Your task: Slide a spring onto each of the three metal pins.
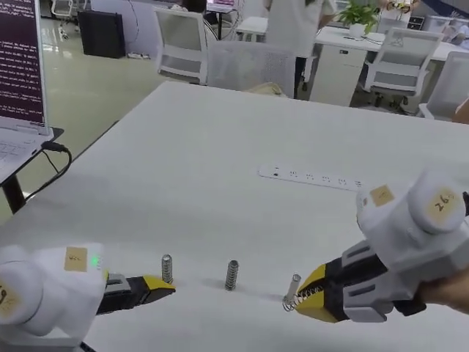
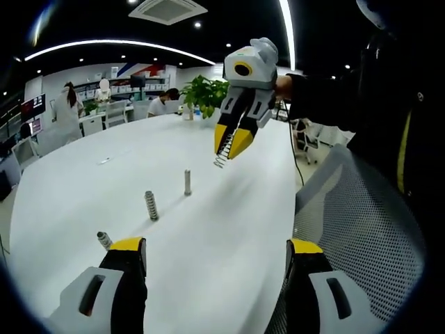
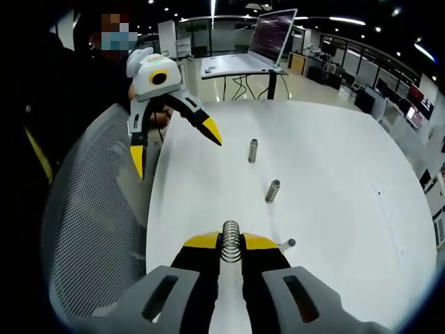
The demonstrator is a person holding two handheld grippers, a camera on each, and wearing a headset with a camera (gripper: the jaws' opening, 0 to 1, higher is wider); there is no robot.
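Three metal pins stand in a row near the table's front edge. The left pin and the middle pin each carry a spring. The right pin is bare. My right gripper is shut on a loose spring, held tilted just beside the bare pin. My left gripper hovers close to the left pin with its jaws spread wide and nothing between them. From the left gripper view the right gripper hangs above the bare pin.
A white power strip lies further back on the white table. An open laptop sits on a stand at the left. Office chairs and desks stand behind. A mesh chair is at the table's front edge.
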